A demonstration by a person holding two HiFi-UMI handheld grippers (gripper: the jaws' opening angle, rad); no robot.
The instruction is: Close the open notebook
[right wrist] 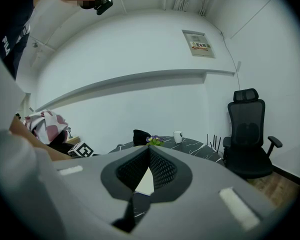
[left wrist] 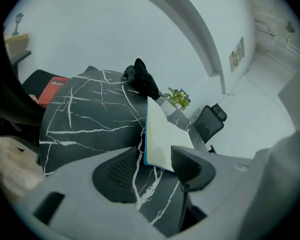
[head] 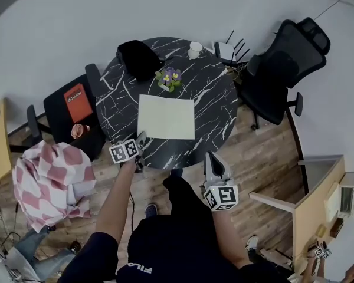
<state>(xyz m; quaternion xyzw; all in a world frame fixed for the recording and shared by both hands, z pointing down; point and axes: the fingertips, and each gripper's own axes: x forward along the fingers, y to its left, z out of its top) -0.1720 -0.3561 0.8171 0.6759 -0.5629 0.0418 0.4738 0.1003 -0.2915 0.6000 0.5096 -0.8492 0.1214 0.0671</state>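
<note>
Round black marble table (head: 215,108), white veining. Open notebook (head: 165,117) lies flat on it, toward the near edge, pale blank pages up; a blue cover edge shows in the left gripper view.

Containers: small pot (head: 169,79) just beyond the notebook's far edge, holding purple flowers and green leaves. White cup (head: 195,49) at the table's far rim; contents cannot be seen. Black bag (head: 138,59) at the far left, its inside hidden.

Left gripper (left wrist: 152,165): jaws apart, at the notebook's near left corner, with that corner showing between them; contact cannot be told. Right gripper (right wrist: 149,154): jaw tips together, nothing in them, off the table's near right edge.

Writing: red book (head: 76,102) on the black chair (head: 56,114) to the left has white lettering, too small to read. "FILA" on the person's dark shirt (head: 159,252). Wall notice (right wrist: 200,44) seen from the right gripper, print unreadable.

Also: black office chair (head: 283,69) at right, checked pink-and-white cloth (head: 47,175) at lower left.
</note>
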